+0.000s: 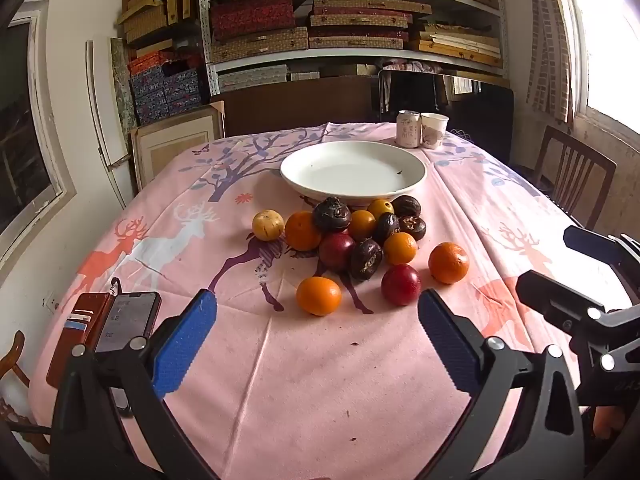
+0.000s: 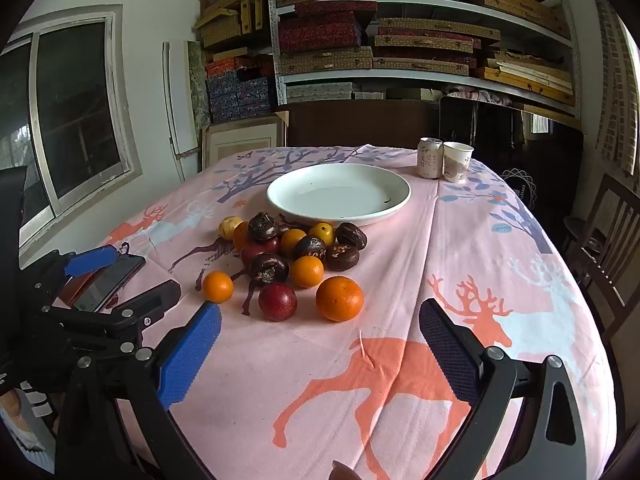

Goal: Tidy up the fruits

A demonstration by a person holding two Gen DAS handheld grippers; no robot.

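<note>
A pile of fruit [image 1: 360, 236] [image 2: 296, 248] lies on the pink tablecloth in front of a white plate [image 1: 353, 171] [image 2: 338, 193] that holds no fruit. The pile has oranges, dark wrinkled fruits, red plums and one pale yellow fruit [image 1: 267, 224]. The nearest pieces are an orange [image 1: 318, 295], a red plum [image 1: 401, 284] [image 2: 277, 302] and a bigger orange [image 1: 448, 262] [image 2: 339, 298]. My left gripper [image 1: 318, 312] is open, short of the fruit, with nothing between its blue pads. My right gripper [image 2: 320, 324] is open too, just short of the bigger orange.
A phone in a red wallet case [image 1: 116, 320] [image 2: 104, 280] lies at the table's left edge. A can [image 1: 407, 129] [image 2: 430, 158] and a paper cup [image 1: 434, 130] [image 2: 457, 161] stand behind the plate. Wooden chairs [image 1: 572, 176] stand at the right. Shelves of boxes fill the back wall.
</note>
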